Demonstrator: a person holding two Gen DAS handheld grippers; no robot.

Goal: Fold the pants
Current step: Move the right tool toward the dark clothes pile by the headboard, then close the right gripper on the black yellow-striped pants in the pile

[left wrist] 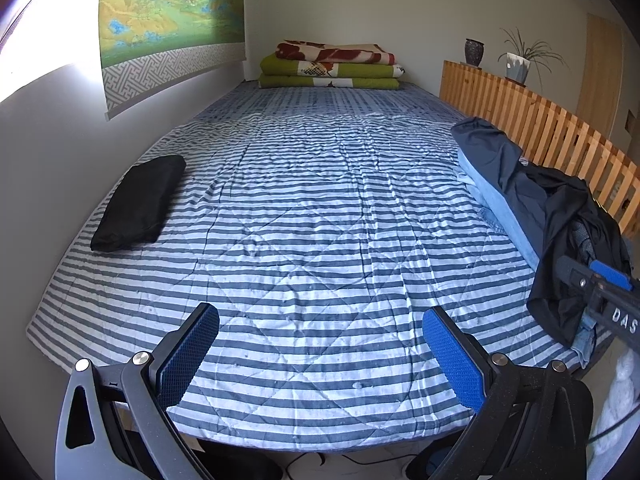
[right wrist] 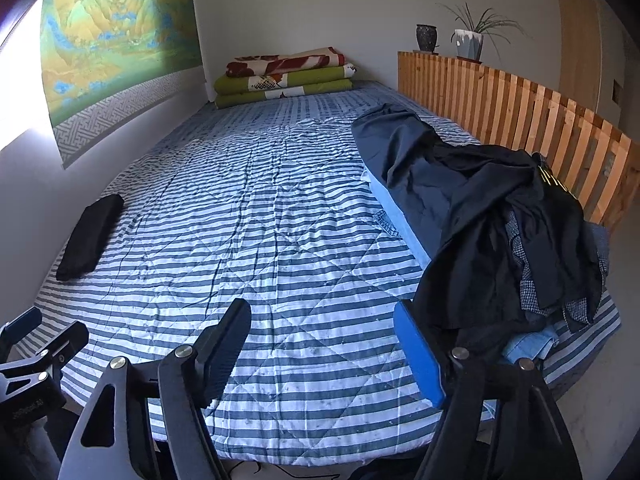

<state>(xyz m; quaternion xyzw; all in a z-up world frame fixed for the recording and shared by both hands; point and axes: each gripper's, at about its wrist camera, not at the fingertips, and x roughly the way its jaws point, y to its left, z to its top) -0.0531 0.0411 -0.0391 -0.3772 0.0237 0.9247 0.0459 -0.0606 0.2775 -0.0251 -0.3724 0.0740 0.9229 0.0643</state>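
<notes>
A loose pile of dark pants and other clothes (right wrist: 500, 220) lies along the right side of the striped bed, with light blue denim under it; the same clothes pile (left wrist: 552, 216) shows in the left wrist view. One folded black pair of pants (left wrist: 138, 204) rests flat near the left edge, and the folded pair (right wrist: 90, 236) shows in the right wrist view too. My right gripper (right wrist: 322, 314) is open over the quilt, its right finger just beside the pile's black hem, nothing between the pads. My left gripper (left wrist: 320, 320) is open over bare quilt near the front edge.
The blue and white striped quilt (left wrist: 320, 200) covers the bed. Folded blankets (left wrist: 332, 66) are stacked at the far end. A wooden slatted rail (left wrist: 540, 128) runs along the right side, with a vase and a potted plant (left wrist: 518, 64) on top. A wall with a hanging scroll (left wrist: 168, 20) bounds the left.
</notes>
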